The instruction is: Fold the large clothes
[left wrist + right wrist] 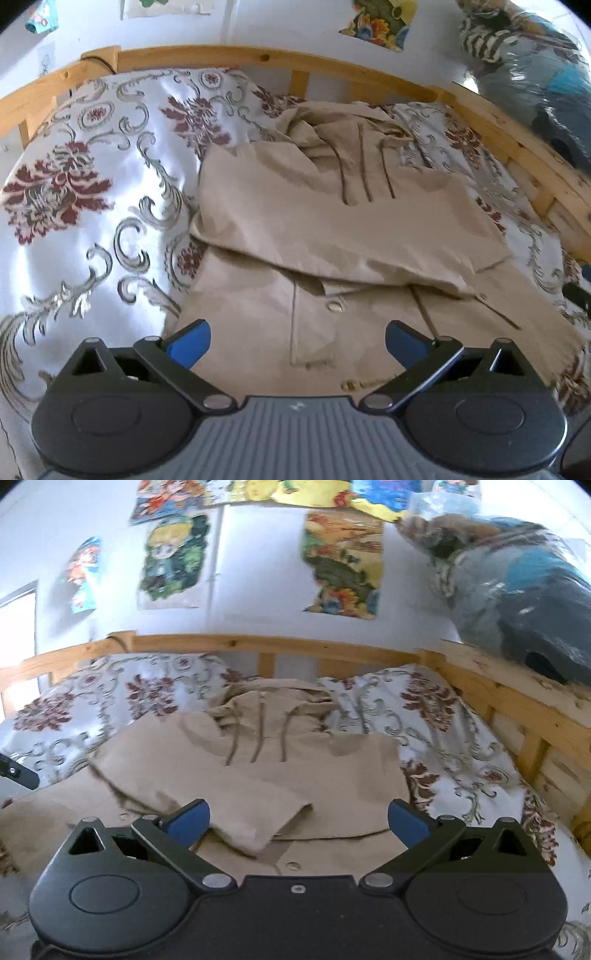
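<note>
A beige hooded coat (332, 236) lies flat on a bed (96, 192), over a white bedspread patterned with dark red flowers and grey scrolls. Both sleeves are folded across the chest, one overlapping the other, making a broad band across the middle. The hood (332, 125) sits rumpled at the far end, near the wooden bed rail (258, 59), with three dark drawstrings trailing down over the folded sleeves. Below the sleeves, the coat front shows a seam, a round snap button (334, 306) and a small logo near the hem.

The left tongs (297, 345) hover over the lower coat front, spread wide, gripping nothing. The right tongs (297, 825) are likewise wide apart and empty, above a sleeve cuff (258, 823). Colourful pictures (173, 557) hang on the white wall behind.
</note>
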Tool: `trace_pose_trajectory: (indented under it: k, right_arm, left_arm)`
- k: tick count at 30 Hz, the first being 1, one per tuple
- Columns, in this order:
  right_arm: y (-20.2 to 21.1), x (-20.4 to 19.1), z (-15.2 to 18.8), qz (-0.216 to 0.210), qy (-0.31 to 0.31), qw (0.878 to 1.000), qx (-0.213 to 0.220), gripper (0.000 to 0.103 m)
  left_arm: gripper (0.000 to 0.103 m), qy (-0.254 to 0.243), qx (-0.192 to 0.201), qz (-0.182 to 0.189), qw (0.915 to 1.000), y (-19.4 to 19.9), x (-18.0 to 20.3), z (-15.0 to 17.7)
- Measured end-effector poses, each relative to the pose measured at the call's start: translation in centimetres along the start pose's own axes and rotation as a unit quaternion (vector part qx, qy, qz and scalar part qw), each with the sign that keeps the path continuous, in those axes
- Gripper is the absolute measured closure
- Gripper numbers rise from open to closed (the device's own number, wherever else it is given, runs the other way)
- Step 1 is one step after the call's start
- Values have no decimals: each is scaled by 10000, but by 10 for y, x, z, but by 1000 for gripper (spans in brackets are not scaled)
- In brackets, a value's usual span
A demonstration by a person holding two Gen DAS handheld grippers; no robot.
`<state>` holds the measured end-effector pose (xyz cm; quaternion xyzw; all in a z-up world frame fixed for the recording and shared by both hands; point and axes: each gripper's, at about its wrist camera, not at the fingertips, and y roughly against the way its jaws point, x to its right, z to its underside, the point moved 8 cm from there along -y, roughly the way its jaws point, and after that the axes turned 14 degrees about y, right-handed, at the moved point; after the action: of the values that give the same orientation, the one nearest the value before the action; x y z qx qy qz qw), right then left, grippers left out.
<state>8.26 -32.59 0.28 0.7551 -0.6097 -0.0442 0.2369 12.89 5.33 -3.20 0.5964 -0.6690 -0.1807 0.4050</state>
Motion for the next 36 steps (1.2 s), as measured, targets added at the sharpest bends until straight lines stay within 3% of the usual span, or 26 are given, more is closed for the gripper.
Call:
trace_pose_trajectory:
  k: [6, 11, 16, 20, 23, 26, 30, 36]
  right_arm:
    - [-20, 10, 28, -49, -441, 9977, -507, 1]
    - [-29, 5, 35, -85, -442, 9966, -691, 1]
    - [-24, 12, 30, 39, -599, 9975, -381, 1]
    - [-19, 26, 25, 303, -765, 9965, -169, 1]
    - [-24, 38, 12, 255, -830, 9962, 79, 1]
    - [-50, 56, -10, -21, -840, 9965, 32, 1]
    - [-100, 89, -34, -88, -875, 9961, -6, 1]
    - [-227, 122, -67, -471, -939, 9942, 242, 1]
  left_arm:
    - [1, -287, -5, -240, 9993, -11, 8, -2]
    - [1, -309, 144, -347, 9988, -18, 12, -7]
    - [1, -442, 161, -588, 9972, -27, 20, -34]
    - [1, -736, 165, -1462, 9864, -41, 30, -79]
    - [1, -1018, 281, -1358, 9851, -50, 50, -118]
    - [1, -1185, 767, -1156, 9832, -63, 68, -159]
    - [1, -1207, 1364, -1192, 9760, -94, 75, -208]
    - [1, -685, 1372, -882, 9842, -150, 50, -266]
